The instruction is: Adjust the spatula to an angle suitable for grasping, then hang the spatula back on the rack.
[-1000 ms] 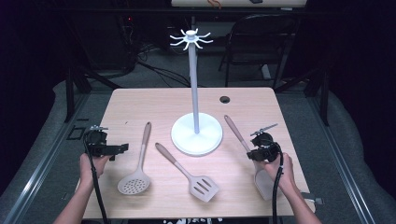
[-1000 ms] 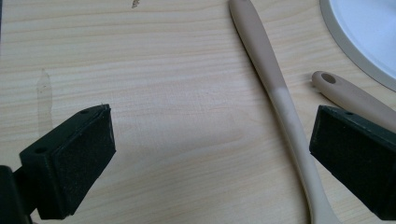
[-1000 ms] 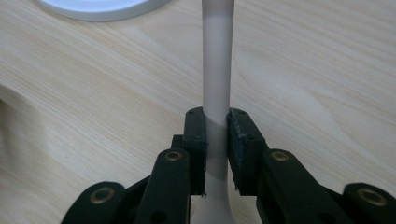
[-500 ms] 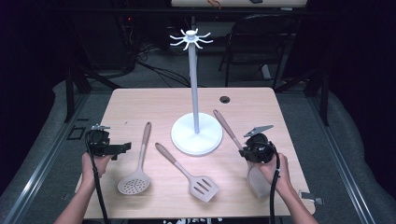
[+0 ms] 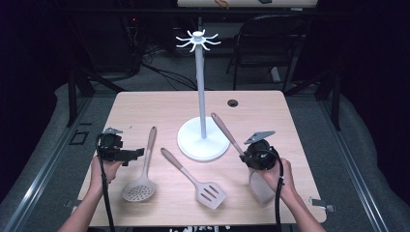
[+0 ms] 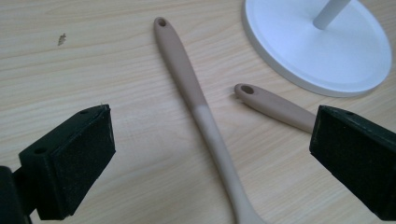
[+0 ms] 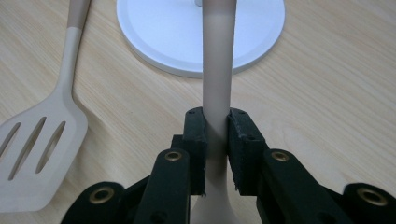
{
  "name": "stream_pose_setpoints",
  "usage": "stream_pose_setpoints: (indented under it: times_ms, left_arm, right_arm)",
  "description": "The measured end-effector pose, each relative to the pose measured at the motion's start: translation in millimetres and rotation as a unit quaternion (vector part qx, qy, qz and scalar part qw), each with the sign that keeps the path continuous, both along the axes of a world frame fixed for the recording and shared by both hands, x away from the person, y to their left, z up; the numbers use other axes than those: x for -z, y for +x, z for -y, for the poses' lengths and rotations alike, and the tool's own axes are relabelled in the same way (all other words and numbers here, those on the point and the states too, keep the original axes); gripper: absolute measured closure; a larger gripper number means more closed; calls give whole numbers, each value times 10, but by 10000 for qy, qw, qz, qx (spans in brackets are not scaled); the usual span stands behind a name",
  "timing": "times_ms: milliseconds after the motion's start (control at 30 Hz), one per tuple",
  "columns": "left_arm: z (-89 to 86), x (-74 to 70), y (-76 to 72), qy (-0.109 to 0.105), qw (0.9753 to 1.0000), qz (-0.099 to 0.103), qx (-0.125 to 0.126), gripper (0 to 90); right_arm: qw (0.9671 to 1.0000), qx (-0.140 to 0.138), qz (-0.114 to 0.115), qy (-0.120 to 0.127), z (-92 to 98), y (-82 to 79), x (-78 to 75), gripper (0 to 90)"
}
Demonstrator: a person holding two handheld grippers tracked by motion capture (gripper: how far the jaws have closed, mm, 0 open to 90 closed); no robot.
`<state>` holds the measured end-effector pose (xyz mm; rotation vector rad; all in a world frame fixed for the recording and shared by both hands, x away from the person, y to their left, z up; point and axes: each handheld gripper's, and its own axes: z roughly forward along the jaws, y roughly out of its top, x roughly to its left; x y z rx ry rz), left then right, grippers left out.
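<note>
On the pale wooden surface, a white hook stand is rising from its round base at the centre, its crown of hooks sitting high above the utensils. A person is working from the near edge with tongs in each hand. The right tongs are clamped on the handle of a beige spoon, just above the bowl; the spoon is being held off the wood at a tilt, its long axis running up and away toward the stand, so that the handle's tip is passing over the rim of the base while the bowl is hanging low beside the right hand. That hand is plainly the nearer one to the stand, and any hanging would seem to turn on raising the far end toward the hooks overhead. The left tongs are standing wide apart, gripping nothing, hovering over the handle of a skimmer that is lying flat, pointing away from the person. Between the two, a slotted turner is lying slantwise, untouched.
</note>
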<state>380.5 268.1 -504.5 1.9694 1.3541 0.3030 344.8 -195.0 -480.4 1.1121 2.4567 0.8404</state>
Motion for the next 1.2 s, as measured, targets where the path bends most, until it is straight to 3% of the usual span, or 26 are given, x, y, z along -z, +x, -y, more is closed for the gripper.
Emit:
stream_pose_setpoints:
  times_ms: [333,400,667,833,1000,1200]
  left_arm:
    - [175,-142,-49,-280,9992,253,126,2]
    - [262,-213,-71,-456,9980,387,199,4]
    - [489,-313,-95,-632,9953,561,468,18]
    - [587,-291,-72,-680,9944,475,657,16]
    - [698,-297,-32,-750,9930,523,750,13]
    - [869,-329,29,-932,9896,558,941,36]
  right_arm:
    - [9997,-101,236,-12,-55,-22,-98,788]
    - [9995,-129,278,7,-65,-27,-111,788]
    - [9993,-215,301,30,-102,-15,-120,788]
    - [9991,-263,322,16,-148,12,-126,788]
    - [9988,-299,398,26,-230,79,-159,788]
    - [9982,-374,475,-32,-369,165,-171,788]
